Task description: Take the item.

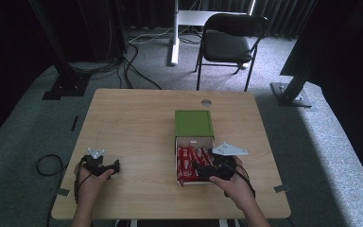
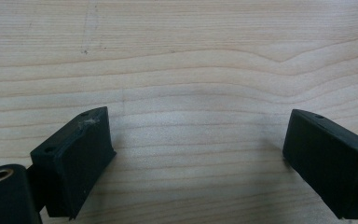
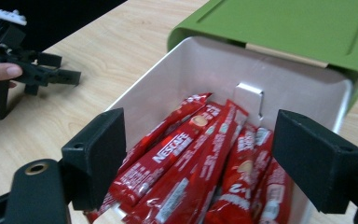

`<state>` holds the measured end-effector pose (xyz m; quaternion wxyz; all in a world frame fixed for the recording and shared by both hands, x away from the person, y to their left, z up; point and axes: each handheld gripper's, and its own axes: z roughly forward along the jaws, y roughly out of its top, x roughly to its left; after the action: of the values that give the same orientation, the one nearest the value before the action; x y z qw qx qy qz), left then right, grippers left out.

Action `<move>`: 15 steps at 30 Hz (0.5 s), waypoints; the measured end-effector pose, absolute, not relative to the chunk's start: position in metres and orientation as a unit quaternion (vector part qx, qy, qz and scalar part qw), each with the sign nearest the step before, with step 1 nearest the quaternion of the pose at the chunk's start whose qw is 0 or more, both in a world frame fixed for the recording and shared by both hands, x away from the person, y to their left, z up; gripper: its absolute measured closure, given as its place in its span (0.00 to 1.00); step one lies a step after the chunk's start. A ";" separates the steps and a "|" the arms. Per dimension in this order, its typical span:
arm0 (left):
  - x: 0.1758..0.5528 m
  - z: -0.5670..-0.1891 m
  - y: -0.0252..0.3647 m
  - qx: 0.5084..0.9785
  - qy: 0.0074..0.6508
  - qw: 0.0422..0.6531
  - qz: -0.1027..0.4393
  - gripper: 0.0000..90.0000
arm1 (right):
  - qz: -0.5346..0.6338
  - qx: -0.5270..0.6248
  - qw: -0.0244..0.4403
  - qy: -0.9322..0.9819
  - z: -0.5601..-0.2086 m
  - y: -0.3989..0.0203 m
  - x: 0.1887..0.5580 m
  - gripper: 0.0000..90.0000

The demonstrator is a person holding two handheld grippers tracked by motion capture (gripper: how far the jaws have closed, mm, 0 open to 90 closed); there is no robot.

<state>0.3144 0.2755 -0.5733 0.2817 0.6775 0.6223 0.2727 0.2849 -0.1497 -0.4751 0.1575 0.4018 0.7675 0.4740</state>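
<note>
We had our right gripper [image 3: 198,154] poised over the open white drawer [image 3: 205,65] that stuck out toward us from under the green box [image 1: 194,123], near the middle of the wooden table [image 1: 137,123]. Its jaws stood wide apart with nothing pressed between them, and the red coffee sticks [image 3: 186,158] lay directly ahead and a little below, seen through the gap. The sticks were heaped loosely in the drawer, most of them with their long axis running from the drawer's near end toward its back wall, so roughly along the line our gripper was pointing; a few lay fanned at a slight angle. As we judged it, that was what the coming move turned on: the jaws stood either side of the sticks, across their width, so a short dip forward and down would put a stick between the pads without any turn of the wrist. In the high view the right gripper [image 1: 208,166] sat at the drawer's near right corner, partly over the sticks, though from that far off we could not say whether a jaw already touched one. Our left gripper [image 2: 196,154] was well apart, at the table's near left, its jaws likewise spread open over bare wood and holding nothing. The right hand [image 1: 234,182] was plainly the nearer one to the drawer, and we reckoned the pick fell to it.
</note>
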 end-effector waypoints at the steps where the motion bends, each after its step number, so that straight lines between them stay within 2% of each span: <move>1: 0.314 -0.573 0.275 0.678 0.622 0.282 0.273 0.10 | 0.475 0.401 0.153 0.768 -0.476 -0.149 0.284 0.20; 10: 0.314 -0.573 0.275 0.678 0.622 0.281 0.273 0.10 | 0.462 0.394 0.147 0.781 -0.486 -0.142 0.277 0.27; 13: 0.314 -0.573 0.275 0.677 0.622 0.282 0.273 0.10 | 0.456 0.390 0.144 0.787 -0.491 -0.139 0.275 0.39; 14: 0.314 -0.573 0.275 0.677 0.622 0.282 0.273 0.10 | 0.456 0.390 0.144 0.787 -0.491 -0.139 0.275 0.39; 15: 0.314 -0.573 0.275 0.677 0.622 0.282 0.273 0.10 | 0.450 0.388 0.143 0.791 -0.494 -0.138 0.275 0.45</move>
<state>0.3144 0.2755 -0.5732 0.2818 0.6774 0.6224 0.2727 0.2751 -0.1383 -0.4945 0.1429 0.3881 0.7912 0.4504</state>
